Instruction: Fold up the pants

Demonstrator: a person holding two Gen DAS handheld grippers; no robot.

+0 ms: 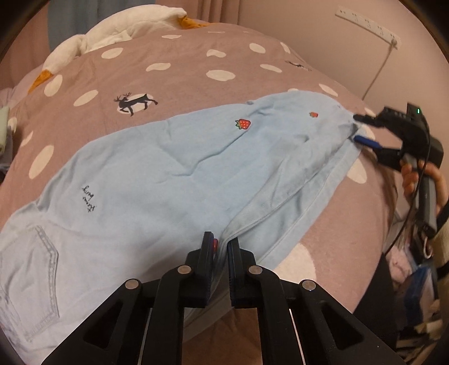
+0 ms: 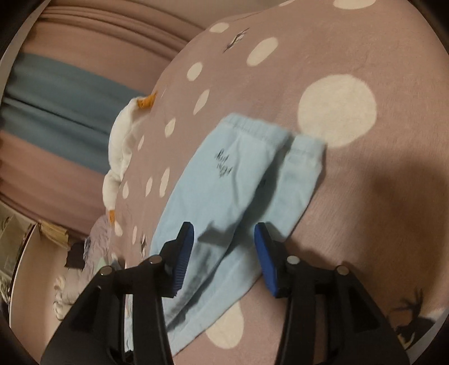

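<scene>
Light blue pants with strawberry prints lie flat on the mauve polka-dot bedspread, folded leg on leg. My left gripper is shut on the pants' near edge at the crotch seam. My right gripper shows in the left wrist view at the leg cuffs, jaws apart around the hem. In the right wrist view the right gripper is open over the leg end of the pants, waistband at the far end.
A white plush goose lies at the bed's far edge and also shows in the right wrist view. A power strip hangs on the wall. Clutter sits beside the bed at right.
</scene>
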